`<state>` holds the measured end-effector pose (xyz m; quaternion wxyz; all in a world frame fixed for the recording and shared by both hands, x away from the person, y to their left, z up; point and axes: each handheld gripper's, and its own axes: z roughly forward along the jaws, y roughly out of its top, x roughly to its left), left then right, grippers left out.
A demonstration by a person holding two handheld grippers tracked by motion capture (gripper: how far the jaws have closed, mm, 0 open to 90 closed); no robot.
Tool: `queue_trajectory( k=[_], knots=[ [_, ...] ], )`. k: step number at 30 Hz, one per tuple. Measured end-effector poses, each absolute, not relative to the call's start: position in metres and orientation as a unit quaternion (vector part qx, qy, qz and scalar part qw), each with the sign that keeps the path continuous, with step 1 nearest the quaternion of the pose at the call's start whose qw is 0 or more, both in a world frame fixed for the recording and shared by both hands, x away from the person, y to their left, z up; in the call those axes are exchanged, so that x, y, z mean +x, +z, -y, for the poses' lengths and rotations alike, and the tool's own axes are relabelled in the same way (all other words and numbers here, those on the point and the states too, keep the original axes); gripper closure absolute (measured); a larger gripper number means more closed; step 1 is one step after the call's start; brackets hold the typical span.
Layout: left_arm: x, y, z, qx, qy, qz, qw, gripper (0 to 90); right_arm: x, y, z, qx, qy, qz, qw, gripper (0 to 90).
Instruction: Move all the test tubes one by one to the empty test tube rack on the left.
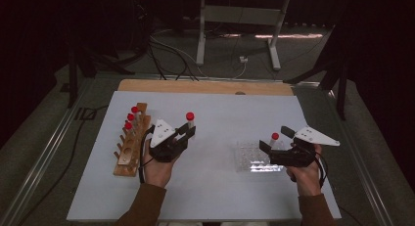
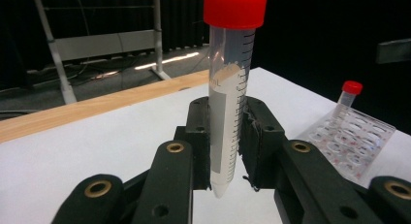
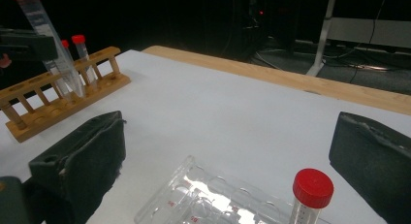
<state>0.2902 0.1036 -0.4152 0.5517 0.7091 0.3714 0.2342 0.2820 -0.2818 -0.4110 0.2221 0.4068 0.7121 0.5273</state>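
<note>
My left gripper is shut on a clear, graduated tube with a red cap, holding it upright above the white sheet, just right of a wooden rack. In the right gripper view the held tube hangs tilted in front of that rack. My right gripper is open, its jaws wide on either side of a second red-capped tube. That tube stands in a clear plastic tray.
The wooden rack holds three more red-capped tubes at its far end, with empty holes nearer me. A white sheet covers the table, and a bare wooden strip runs along the far edge. Beyond lie cables and a metal stand.
</note>
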Motion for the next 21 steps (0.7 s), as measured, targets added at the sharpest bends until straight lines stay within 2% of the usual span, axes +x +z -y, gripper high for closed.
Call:
queue_trajectory(
  k=[21],
  knots=[
    [0.284,-0.41,-0.157,0.694,0.261,-0.394,0.543,76.0,0.282,-0.411,0.285,0.408,0.528,-0.711,0.222,0.0]
  ],
)
